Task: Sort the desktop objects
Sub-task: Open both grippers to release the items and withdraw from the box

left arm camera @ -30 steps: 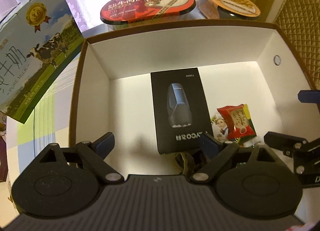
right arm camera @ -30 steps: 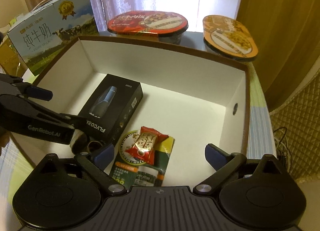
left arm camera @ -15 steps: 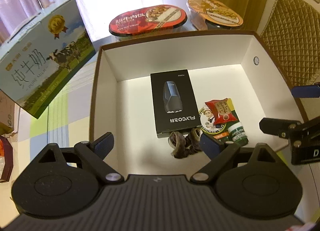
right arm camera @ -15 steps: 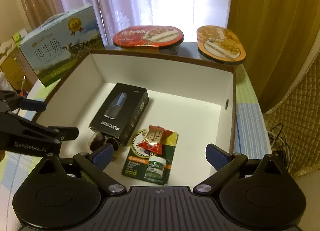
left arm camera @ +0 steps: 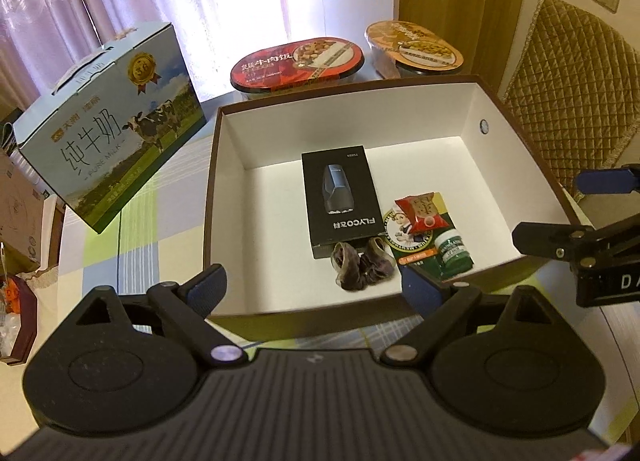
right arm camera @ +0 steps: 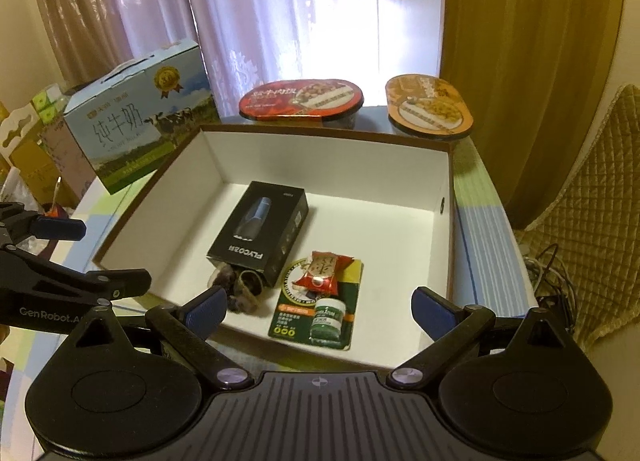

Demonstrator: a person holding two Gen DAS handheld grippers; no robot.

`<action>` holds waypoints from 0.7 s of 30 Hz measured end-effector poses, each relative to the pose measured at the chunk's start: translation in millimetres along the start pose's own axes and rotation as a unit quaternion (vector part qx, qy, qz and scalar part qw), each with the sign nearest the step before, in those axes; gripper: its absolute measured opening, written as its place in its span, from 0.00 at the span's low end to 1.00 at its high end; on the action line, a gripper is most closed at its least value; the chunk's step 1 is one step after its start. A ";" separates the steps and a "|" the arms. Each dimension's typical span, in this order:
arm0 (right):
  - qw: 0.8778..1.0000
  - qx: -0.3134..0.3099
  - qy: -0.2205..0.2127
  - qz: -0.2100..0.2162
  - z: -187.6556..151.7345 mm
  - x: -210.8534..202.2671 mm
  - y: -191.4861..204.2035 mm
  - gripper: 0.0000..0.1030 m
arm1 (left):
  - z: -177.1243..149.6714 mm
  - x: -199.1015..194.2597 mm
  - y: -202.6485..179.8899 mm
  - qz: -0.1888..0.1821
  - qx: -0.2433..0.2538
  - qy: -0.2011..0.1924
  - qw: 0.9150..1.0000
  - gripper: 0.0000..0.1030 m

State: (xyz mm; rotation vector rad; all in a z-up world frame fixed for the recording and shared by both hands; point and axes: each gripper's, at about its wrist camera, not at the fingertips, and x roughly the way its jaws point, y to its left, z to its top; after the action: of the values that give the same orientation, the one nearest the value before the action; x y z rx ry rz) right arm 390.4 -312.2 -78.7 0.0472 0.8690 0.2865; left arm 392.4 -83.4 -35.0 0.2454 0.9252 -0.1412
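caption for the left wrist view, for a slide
Open left hand-held gripper above a box holding a black carton.

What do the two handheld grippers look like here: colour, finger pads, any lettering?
Both are matte black plastic. The left gripper and right gripper each have angled fingers tipped with blue pads, silver pivot screws, round side housings and a ribbed centre panel. White "GenRobot.AI" lettering marks the left gripper's side in the right wrist view.

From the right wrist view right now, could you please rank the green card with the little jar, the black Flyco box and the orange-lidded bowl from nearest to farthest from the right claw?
1. Green card with the jar: just ahead of the right claw, at the storage box's near wall.
2. Black Flyco box: mid-box, to the left.
3. Orange-lidded bowl: beyond the box's far wall, right.
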 end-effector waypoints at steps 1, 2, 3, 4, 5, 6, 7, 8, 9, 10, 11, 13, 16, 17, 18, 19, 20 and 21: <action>1.000 0.000 -0.001 0.000 -1.9 -2.4 1.5 0.94 | -2.6 -3.2 -0.3 -0.001 0.001 -0.001 1.000 0.91; 1.000 -0.001 -0.003 0.000 -3.8 -5.3 3.5 0.94 | -4.8 -6.1 -0.6 -0.001 0.001 -0.002 1.000 0.91; 1.000 -0.001 -0.004 0.000 -5.8 -8.4 5.7 0.94 | -7.0 -9.2 -0.8 -0.003 0.001 -0.004 1.000 0.91; 1.000 -0.002 -0.006 0.001 -7.6 -11.8 7.4 0.94 | -9.4 -12.1 -1.0 -0.003 0.001 -0.005 1.000 0.91; 1.000 -0.002 -0.008 0.001 -9.2 -14.6 9.1 0.94 | -11.5 -14.8 -1.3 -0.004 0.001 -0.006 1.000 0.91; 1.000 -0.002 -0.010 0.002 -11.0 -18.0 11.3 0.94 | -13.6 -17.8 -1.5 -0.005 0.001 -0.007 1.000 0.91; 1.000 -0.003 -0.011 0.002 -12.4 -20.6 12.7 0.94 | -15.8 -20.8 -1.7 -0.006 0.001 -0.009 1.000 0.91; 1.000 -0.003 -0.013 0.002 -14.3 -23.6 14.2 0.94 | -17.9 -23.7 -2.0 -0.007 0.001 -0.011 1.000 0.91; 1.000 -0.003 -0.014 0.003 -16.0 -26.6 15.6 0.94 | -19.6 -26.4 -2.3 -0.008 0.002 -0.012 1.000 0.91; 1.000 -0.003 -0.016 0.003 -17.5 -29.5 17.0 0.94 | -21.4 -28.4 -2.4 -0.009 0.002 -0.014 1.000 0.91; 1.000 -0.003 -0.017 0.003 -19.1 -31.7 17.9 0.94 | -23.3 -30.6 -2.6 -0.009 0.003 -0.015 1.000 0.91; 1.000 -0.003 -0.019 0.004 -22.3 -36.4 20.3 0.94 | -26.2 -34.2 -2.5 -0.011 0.002 -0.016 1.000 0.91; 1.000 -0.003 -0.020 0.005 -27.1 -41.8 23.7 0.94 | -31.4 -39.2 -2.8 -0.014 0.001 -0.017 1.000 0.91; 1.000 -0.002 -0.020 0.005 -28.7 -42.9 24.7 0.94 | -33.3 -40.6 -3.3 -0.016 0.001 -0.017 1.000 0.91; 1.000 -0.002 -0.020 0.005 -30.8 -44.4 25.5 0.94 | -35.5 -42.0 -3.6 -0.018 0.001 -0.017 1.000 0.91; 1.000 -0.001 -0.019 0.005 -32.7 -45.5 26.3 0.94 | -37.4 -43.1 -3.8 -0.020 0.001 -0.016 1.000 0.91; 1.000 0.000 -0.019 0.005 -35.0 -46.6 26.8 0.94 | -39.4 -44.3 -4.2 -0.021 0.001 -0.016 1.000 0.91; 1.000 0.001 -0.018 0.005 -37.4 -47.3 27.4 0.94 | -41.8 -45.7 -4.3 -0.022 0.000 -0.015 1.000 0.91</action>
State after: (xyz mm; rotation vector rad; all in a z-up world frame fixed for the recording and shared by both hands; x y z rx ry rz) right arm 326.9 -301.3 -63.2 0.0589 0.8345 0.2939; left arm 331.9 -75.6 -23.0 0.2224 0.9003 -0.1856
